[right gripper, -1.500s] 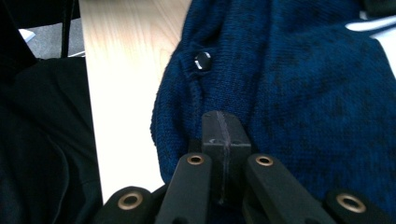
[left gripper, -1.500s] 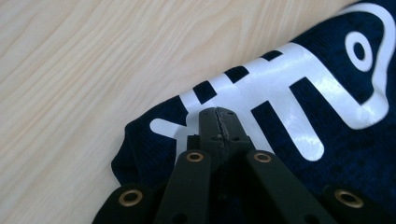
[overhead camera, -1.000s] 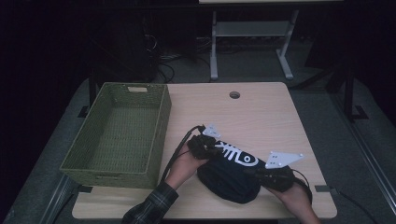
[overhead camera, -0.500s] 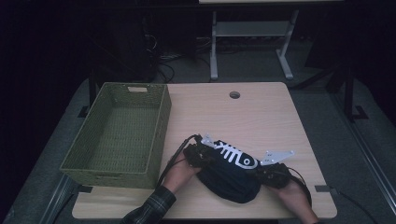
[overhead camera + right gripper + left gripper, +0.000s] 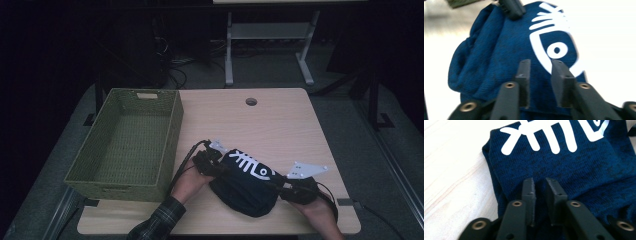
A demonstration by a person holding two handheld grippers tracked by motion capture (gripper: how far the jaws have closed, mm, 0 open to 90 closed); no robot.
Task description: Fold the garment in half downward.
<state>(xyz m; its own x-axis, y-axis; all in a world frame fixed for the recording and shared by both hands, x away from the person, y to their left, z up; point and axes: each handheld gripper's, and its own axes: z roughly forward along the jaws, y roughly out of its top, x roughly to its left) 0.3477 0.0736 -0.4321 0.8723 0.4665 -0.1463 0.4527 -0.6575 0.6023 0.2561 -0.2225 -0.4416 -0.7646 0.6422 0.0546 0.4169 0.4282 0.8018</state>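
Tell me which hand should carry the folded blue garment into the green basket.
Left, probably. The left gripper sits at the end of the folded blue garment nearest the green basket, while the right gripper is at the far end. Both have just been opening, fabric lying loose between the fingers.

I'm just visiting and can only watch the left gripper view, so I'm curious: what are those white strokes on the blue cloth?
Observer: The right gripper view shows the rest: a fish skeleton print with a round eye, on the folded blue garment.
Operator: Where might it go?
Observer: I can't say, but the high view shows a green woven basket beside it on the table, with nothing inside.
Operator: Is the other claw there too?
Observer: Yes, the right claw sits at the garment's opposite end; its jaws have just been opening, with cloth under the gap, not pinched.
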